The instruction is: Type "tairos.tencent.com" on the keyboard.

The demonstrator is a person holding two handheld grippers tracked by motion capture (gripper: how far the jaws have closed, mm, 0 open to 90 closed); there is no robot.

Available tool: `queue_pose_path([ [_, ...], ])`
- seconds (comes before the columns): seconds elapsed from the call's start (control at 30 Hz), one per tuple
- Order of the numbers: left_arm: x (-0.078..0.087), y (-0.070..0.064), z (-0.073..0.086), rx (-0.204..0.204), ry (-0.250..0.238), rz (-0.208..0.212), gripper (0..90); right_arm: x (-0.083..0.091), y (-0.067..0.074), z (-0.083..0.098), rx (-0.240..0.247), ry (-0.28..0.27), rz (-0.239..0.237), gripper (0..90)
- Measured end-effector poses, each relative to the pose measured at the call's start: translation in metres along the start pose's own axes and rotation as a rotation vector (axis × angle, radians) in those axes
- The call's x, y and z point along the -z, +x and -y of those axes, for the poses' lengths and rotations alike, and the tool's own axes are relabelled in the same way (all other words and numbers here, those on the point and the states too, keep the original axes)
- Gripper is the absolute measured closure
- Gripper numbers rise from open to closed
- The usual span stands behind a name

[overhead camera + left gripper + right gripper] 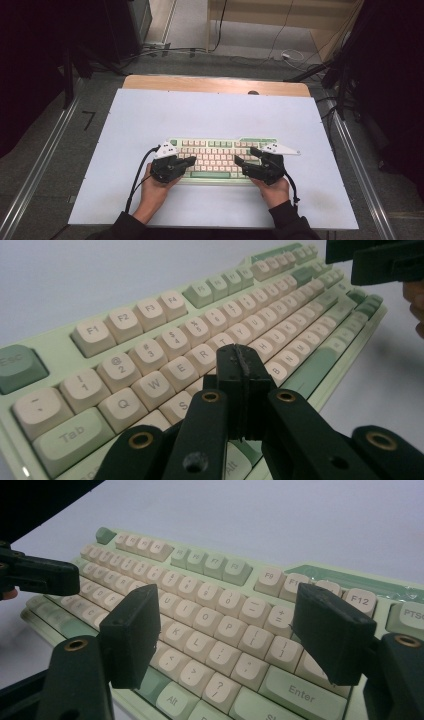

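Gleaming glossy sculpted keycaps [150, 352], pastel keyboard [220, 160]

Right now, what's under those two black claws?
A green and cream keyboard on a white mat. The shut left gripper hovers over the letter keys; the open right gripper over the punctuation keys. Keys beneath the jaws are hidden.

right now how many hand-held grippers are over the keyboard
2. The left hand-held gripper, jaws shut, is above the left end of the keyboard; the right hand-held gripper, jaws open, is above its right end.
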State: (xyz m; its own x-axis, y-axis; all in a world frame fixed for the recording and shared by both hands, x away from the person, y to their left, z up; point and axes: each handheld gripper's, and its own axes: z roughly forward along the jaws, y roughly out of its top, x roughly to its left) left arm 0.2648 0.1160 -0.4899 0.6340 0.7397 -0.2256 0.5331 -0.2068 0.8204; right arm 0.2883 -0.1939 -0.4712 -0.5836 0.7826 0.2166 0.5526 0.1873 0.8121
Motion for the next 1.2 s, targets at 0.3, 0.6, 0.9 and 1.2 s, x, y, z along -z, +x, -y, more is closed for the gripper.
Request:
queue_pose_path([
  [0.3,-0.009,-0.006,0.001,-0.036,0.048,0.004,90.0,-0.001,0.001,0.0,0.008,0.01,0.0,25.5],
  [0.6,-0.012,-0.008,0.002,-0.035,0.071,0.004,90.0,-0.003,0.002,0.001,0.012,0.017,0.0,25.6],
  [0.9,-0.007,-0.005,0.0,-0.011,0.035,0.02,85.9,-0.003,0.002,0.001,0.012,0.021,0.004,25.8],
  [1.2,0.011,0.008,-0.002,0.05,-0.099,-0.057,50.2,-0.003,0.002,0.001,0.013,0.02,0.004,25.9],
])
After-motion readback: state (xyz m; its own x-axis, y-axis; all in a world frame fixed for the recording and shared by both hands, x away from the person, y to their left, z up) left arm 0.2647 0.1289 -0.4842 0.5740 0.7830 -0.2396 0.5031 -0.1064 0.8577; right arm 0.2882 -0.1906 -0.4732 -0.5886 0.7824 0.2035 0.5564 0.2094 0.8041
